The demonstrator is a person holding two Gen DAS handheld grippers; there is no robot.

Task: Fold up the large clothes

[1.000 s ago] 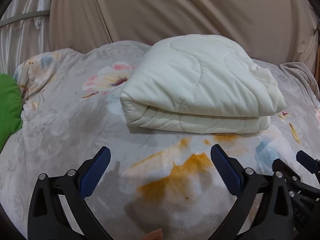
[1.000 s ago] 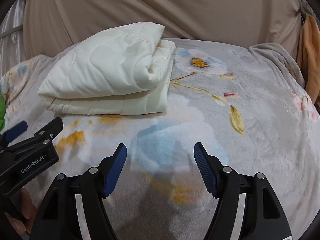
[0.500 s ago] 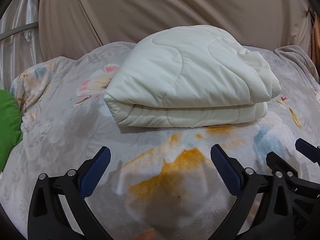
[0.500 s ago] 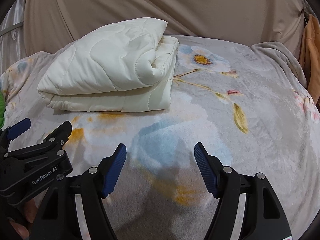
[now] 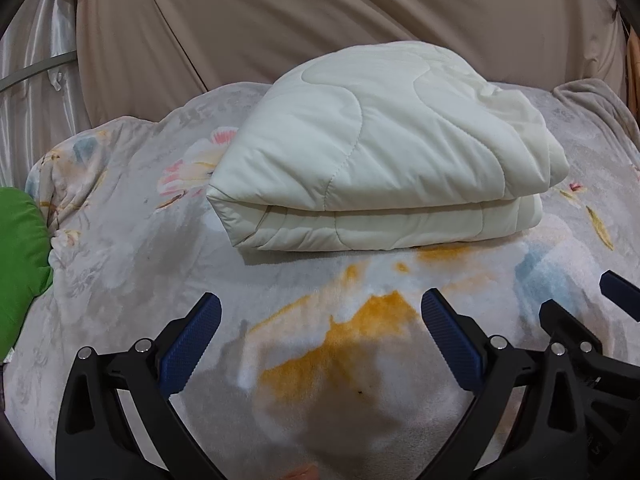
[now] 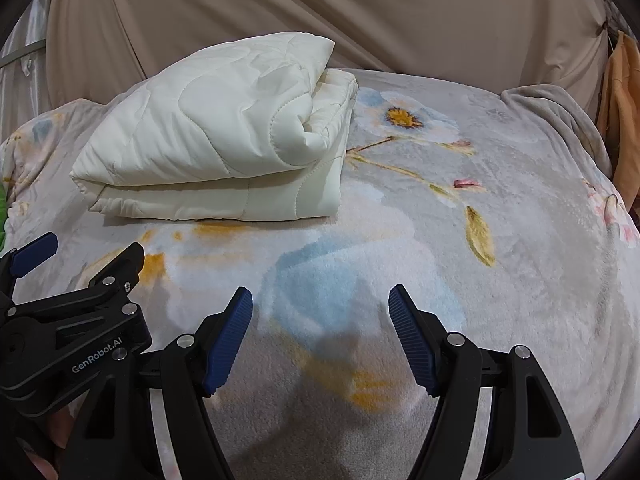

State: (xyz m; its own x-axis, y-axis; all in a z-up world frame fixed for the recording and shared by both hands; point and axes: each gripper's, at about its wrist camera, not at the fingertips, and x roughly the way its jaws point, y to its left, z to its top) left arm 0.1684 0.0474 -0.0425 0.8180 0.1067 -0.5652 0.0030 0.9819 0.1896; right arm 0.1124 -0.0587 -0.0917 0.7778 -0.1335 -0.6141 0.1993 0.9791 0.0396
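Observation:
A cream quilted comforter (image 5: 380, 152) lies folded in a thick stack on the floral blanket (image 5: 340, 332); it also shows at the left in the right wrist view (image 6: 216, 136). My left gripper (image 5: 320, 312) is open and empty, hovering over the blanket short of the comforter's near edge. My right gripper (image 6: 320, 308) is open and empty, to the right of the comforter and nearer than it. The left gripper's body shows at the lower left of the right wrist view (image 6: 76, 320).
A green cloth (image 5: 20, 264) lies at the bed's left edge. A beige curtain (image 5: 320, 20) hangs behind the bed. An orange garment (image 6: 620, 120) hangs at the far right. A grey blanket fold (image 6: 560, 112) lies at the back right.
Both grippers have drawn back and shifted a little left, so the comforter sits further right and higher in the left view. Both stayed open and empty.

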